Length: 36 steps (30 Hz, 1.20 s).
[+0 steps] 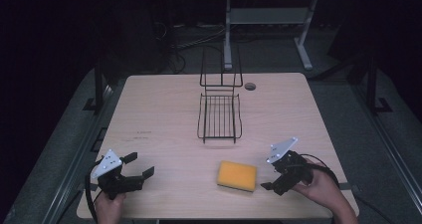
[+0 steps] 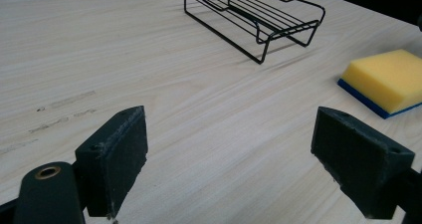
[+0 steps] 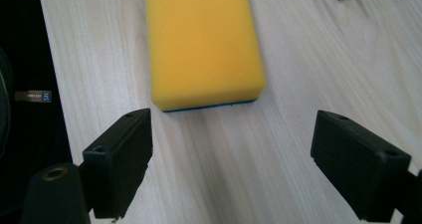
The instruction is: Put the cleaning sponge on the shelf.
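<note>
A yellow sponge (image 1: 237,175) with a thin blue underside lies flat near the table's front edge, right of centre. My right gripper (image 1: 270,182) sits just to its right, open and empty, with the sponge (image 3: 204,45) straight ahead of its jaws and a short gap between. My left gripper (image 1: 139,165) rests at the front left, also open and empty. From the left gripper view the sponge (image 2: 388,79) lies far to the right and a black wire rack (image 2: 251,12) stands beyond. That wire rack (image 1: 219,109) stands at the table's middle.
The light wooden table (image 1: 159,109) has a round cable hole (image 1: 250,86) behind the rack. Faint scuff marks (image 1: 142,134) show left of the rack. Beyond the table, a white desk frame (image 1: 268,20) and floor cables sit in the dark.
</note>
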Available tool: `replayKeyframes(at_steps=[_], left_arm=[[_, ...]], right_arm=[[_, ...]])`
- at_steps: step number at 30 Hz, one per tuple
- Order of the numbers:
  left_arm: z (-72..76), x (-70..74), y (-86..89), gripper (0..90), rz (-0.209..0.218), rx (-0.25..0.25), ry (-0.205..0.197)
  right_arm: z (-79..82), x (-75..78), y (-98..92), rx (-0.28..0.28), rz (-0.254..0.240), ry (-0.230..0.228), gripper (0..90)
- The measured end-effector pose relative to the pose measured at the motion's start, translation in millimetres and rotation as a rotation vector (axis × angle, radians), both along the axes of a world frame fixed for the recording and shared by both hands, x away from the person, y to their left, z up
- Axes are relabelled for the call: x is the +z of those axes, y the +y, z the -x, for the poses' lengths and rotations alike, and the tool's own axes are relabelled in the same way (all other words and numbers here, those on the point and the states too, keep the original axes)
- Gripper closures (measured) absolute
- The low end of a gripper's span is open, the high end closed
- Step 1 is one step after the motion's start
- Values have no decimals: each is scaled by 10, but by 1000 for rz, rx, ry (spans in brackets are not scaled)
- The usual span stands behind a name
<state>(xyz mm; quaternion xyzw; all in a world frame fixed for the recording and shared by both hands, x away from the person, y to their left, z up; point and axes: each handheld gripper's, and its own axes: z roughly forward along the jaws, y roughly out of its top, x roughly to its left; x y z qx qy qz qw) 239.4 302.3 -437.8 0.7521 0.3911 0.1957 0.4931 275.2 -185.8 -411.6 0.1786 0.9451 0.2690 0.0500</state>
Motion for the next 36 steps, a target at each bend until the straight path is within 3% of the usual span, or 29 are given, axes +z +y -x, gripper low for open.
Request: replayKeyframes(at_steps=[36], left_arm=[[0,8,31,141,1,5,-4]], right_arm=[[-120,51,413,96,36,25,162]])
